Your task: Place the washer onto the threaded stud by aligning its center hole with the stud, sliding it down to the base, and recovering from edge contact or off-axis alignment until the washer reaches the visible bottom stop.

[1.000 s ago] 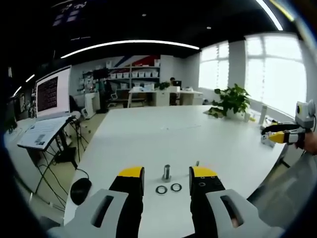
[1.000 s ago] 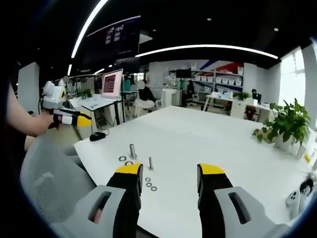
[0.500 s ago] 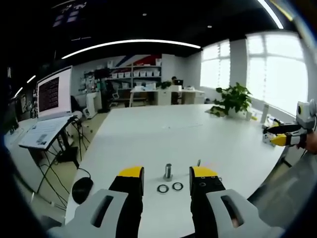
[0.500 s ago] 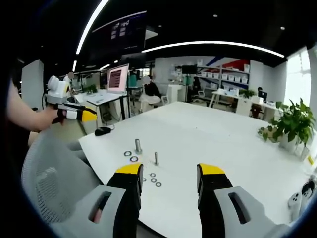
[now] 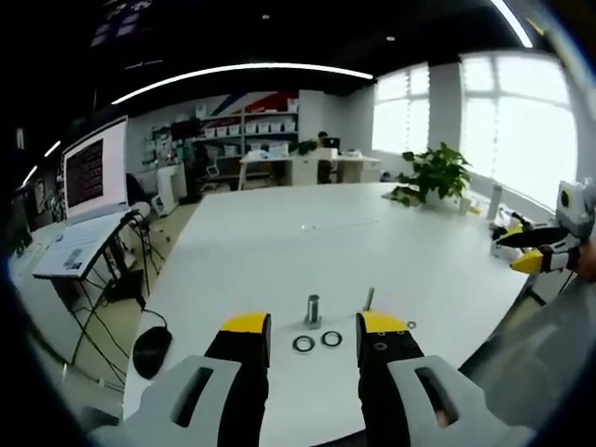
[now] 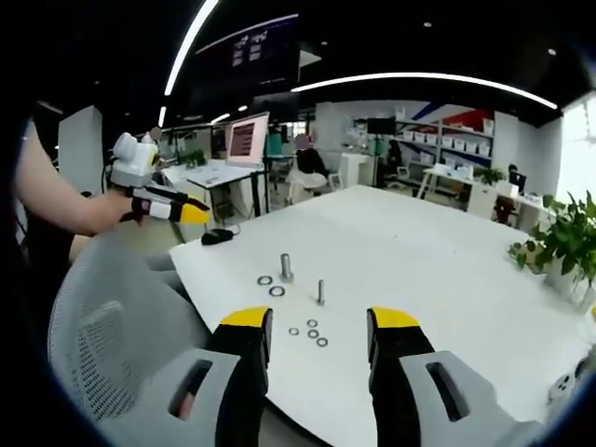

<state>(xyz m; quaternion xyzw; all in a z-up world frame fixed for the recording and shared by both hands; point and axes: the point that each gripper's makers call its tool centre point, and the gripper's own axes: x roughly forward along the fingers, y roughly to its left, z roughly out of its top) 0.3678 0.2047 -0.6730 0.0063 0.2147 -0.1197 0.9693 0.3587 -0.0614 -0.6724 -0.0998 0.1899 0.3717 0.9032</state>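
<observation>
Too small to tell threads on the thin stud (image 5: 369, 299); small washers (image 6: 312, 331) near the table's (image 6: 447, 270) near edge barely resolved.

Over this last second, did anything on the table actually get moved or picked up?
No. Both hand-held cameras shifted, so the pictures slid, but nothing was grabbed or let go. The left gripper and right gripper stayed open and empty. The thick stud, thin stud, two large washers and small washers lie as before on the white table.
</observation>
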